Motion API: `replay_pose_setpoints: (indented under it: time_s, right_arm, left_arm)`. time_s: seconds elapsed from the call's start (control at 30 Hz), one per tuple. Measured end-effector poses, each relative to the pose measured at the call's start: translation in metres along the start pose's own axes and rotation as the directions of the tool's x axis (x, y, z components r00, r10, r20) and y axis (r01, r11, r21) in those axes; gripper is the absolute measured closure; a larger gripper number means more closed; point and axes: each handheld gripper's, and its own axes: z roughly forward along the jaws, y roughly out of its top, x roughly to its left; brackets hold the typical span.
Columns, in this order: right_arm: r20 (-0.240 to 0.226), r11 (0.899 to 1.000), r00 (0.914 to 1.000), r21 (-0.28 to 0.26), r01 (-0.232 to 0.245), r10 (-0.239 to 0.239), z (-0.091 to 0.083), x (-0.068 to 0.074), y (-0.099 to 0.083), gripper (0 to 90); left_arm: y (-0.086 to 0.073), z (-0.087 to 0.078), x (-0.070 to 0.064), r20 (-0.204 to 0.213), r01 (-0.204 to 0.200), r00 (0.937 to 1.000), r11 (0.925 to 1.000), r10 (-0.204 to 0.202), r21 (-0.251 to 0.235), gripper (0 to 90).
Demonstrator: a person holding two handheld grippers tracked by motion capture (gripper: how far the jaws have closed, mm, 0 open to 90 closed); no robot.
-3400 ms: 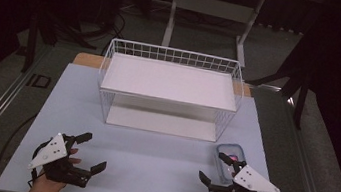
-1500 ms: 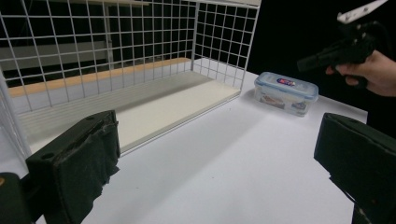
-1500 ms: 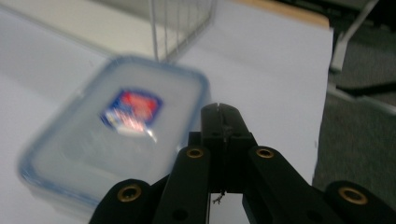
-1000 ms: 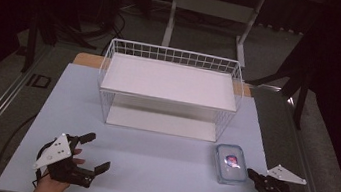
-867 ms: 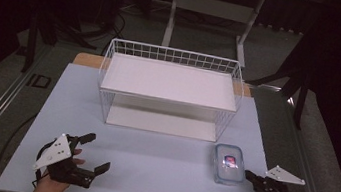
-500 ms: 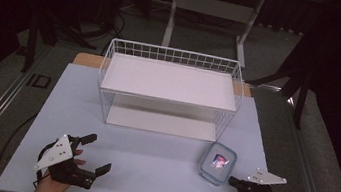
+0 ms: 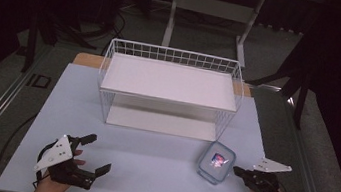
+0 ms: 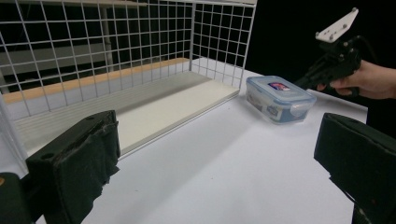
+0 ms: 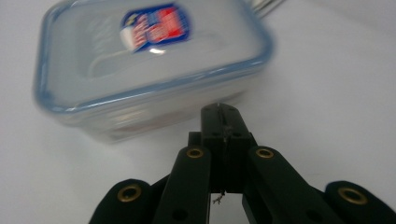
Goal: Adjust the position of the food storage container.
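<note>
A: Right gripper?

B: Jaws pressed together, tips at the box's near wall. Whether they pinch its clip or only touch it, I can't tell; the box is blurred there.

A: The left gripper?

B: Wide open, empty, resting on the table.

A: Where's the box?

B: On the table, in front of the rack's right corner, tilted. It has slid left and turned since a second ago, and the right gripper came with it. The left hasn't moved.
</note>
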Motion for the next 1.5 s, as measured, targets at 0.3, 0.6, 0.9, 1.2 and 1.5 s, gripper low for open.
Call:
replay_pose_setpoints:
  time_s: [0.3, 0.6, 0.9, 1.2, 1.5]
  right_arm:
    - [-0.115, 0.999, 0.9927, 0.002, 0.039, -0.038, 0.017, 0.021, 0.003, 90.0]
    - [-0.18, 0.994, 0.9776, 0.006, 0.111, -0.108, 0.025, 0.037, 0.02, 90.0]
    - [0.008, 0.998, 0.9983, 0.025, 0.058, -0.058, 0.022, -0.009, 0.03, 90.0]
    - [0.022, 0.999, 0.9992, 0.001, -0.034, 0.034, 0.041, -0.033, 0.045, 90.0]
    - [-0.053, 1.0, 0.9983, 0.01, -0.022, 0.023, 0.037, -0.016, 0.036, 90.0]
  left_arm:
    - [-0.001, 0.0, 0.0, 0.001, 0.005, 1.0, 1.0, -0.005, 0.002, 1.1]
    - [-0.001, 0.001, 0.0, 0.003, 0.002, 1.0, 1.0, -0.002, 0.007, 1.2]
    - [-0.001, 0.0, 0.0, 0.002, 0.004, 1.0, 1.0, -0.004, 0.006, 1.2]
    - [-0.002, 0.001, 0.001, 0.004, 0.011, 0.9999, 0.9999, -0.011, 0.008, 1.2]
    - [-0.002, 0.002, 0.001, 0.009, 0.008, 0.9999, 0.9999, -0.008, 0.01, 1.2]
